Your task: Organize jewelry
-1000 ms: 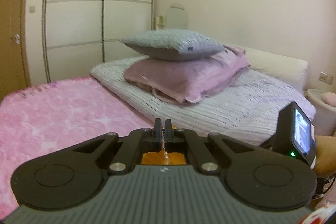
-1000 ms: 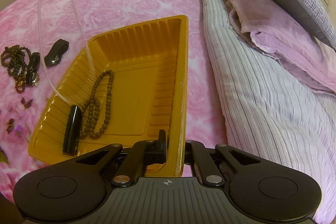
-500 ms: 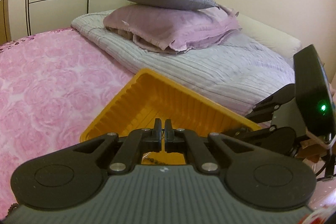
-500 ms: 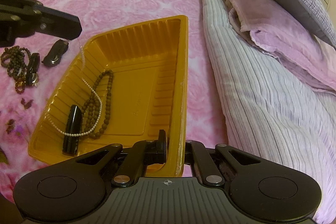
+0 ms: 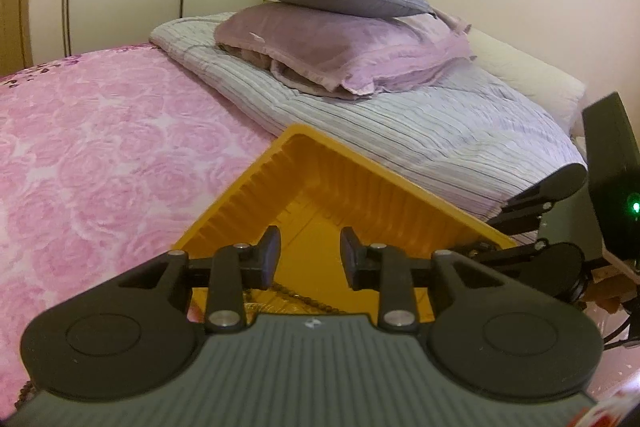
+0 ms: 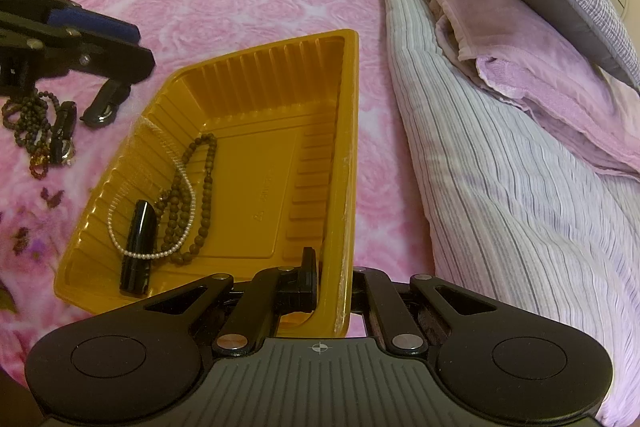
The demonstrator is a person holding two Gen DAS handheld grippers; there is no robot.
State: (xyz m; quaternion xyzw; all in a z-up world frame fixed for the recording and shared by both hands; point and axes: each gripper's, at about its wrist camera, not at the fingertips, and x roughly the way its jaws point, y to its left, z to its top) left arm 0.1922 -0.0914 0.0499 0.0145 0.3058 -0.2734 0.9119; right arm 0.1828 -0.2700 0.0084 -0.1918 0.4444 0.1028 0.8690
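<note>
With the right gripper [image 6: 330,281] clamped on the yellow tray's [image 6: 280,99] near wall and the left gripper [image 5: 309,257] just opened, empty, the pearl strand [image 6: 176,223] draped over the tray's left rim risks sliding out if the tray tilts.

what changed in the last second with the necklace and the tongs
The left tongs came down over the yellow tray, have just been opening, and let the pearl necklace drop inside; nothing is between them. The right tongs stayed shut on the tray's rim.
</note>
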